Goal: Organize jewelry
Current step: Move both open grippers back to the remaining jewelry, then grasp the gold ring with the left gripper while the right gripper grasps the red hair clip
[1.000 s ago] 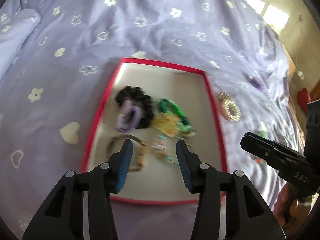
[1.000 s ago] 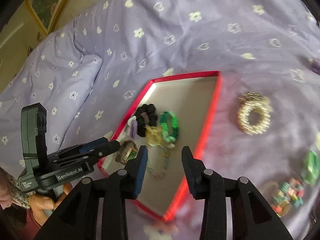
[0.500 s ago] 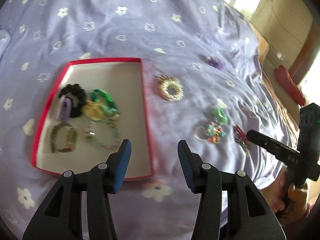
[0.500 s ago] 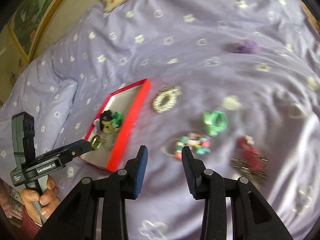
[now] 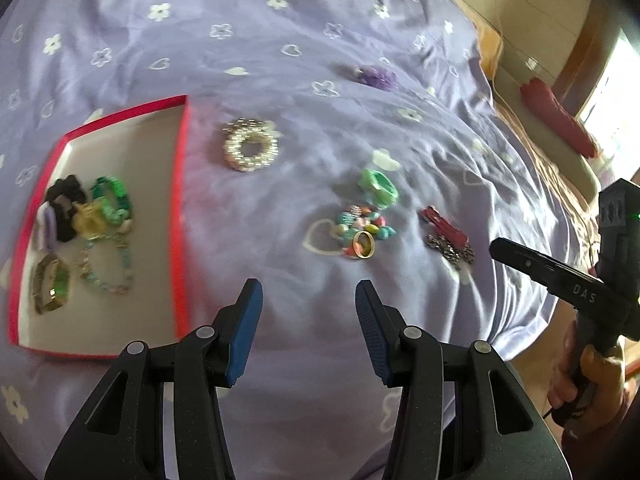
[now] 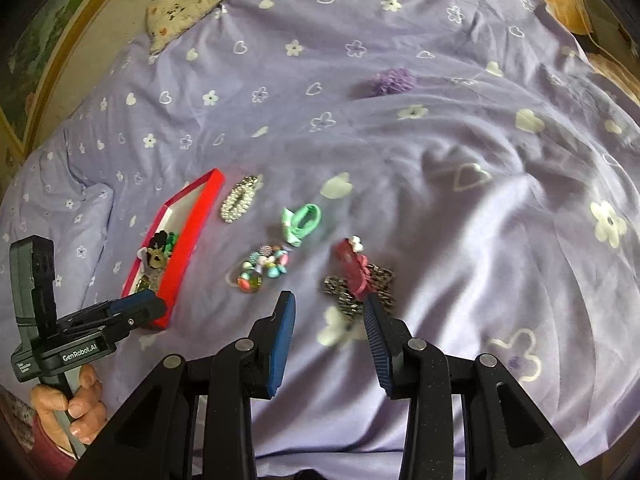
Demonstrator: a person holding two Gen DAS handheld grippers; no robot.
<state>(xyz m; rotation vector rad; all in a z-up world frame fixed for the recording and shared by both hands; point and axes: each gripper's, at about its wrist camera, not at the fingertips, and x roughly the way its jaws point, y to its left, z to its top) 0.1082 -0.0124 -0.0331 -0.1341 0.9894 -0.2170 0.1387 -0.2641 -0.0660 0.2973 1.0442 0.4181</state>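
Jewelry: pearl ring [image 5: 251, 145], green scrunchie [image 5: 378, 187], bead cluster [image 5: 362, 231] and red clip [image 6: 352, 266] lie loose on the bedspread [image 5: 280, 60] beside the red tray [image 5: 179, 216] (partly filled). Left tongs [image 5: 308, 308] and right tongs [image 6: 330, 320] hover spread, empty, angled downward.

Both grippers are black plastic, with blue ribbed pads on the fingers [image 5: 244, 328] and silver screws at the pivots. White "GenRobot.AI" lettering marks the left gripper [image 6: 136, 312]. A maroon sleeve [image 6: 52, 446] covers the left wrist.

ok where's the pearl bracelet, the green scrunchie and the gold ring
pearl bracelet [image 5: 251, 150], left wrist view, on its beaded band
green scrunchie [image 5: 379, 187], left wrist view, on its gathered fabric
gold ring [image 5: 364, 244], left wrist view, on its rim
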